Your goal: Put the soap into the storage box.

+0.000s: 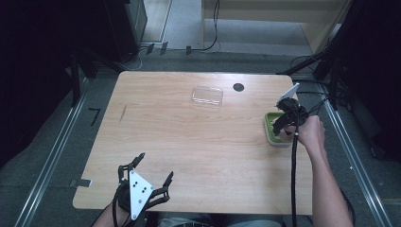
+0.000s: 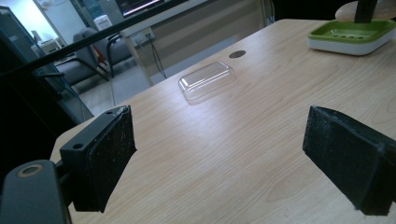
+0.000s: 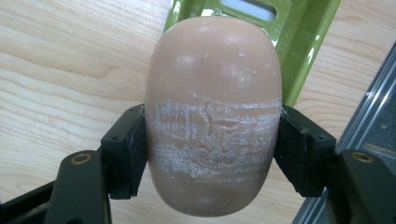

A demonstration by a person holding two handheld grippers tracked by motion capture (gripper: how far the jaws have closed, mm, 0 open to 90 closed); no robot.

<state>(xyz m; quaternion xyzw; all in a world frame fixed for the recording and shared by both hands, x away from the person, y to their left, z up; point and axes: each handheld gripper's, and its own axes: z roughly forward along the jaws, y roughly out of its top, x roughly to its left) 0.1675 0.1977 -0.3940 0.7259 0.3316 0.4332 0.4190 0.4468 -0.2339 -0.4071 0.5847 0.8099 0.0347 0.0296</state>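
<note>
Table (image 1: pixel 189 142) centre open; clear lid (image 1: pixel 207 95) far side, green dish (image 1: pixel 270 128) right edge.

I can read no text, label, brand, number or sign on anything in my three views.

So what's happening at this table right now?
A person sits at a wooden table with a gripping tool in each hand. The right tool is shut on a tan bar of soap, holding it over the green soap dish at the table's right edge. The left tool is open and idle near the front edge. A clear plastic lid lies by itself toward the far side, beside a dark round hole.
</note>
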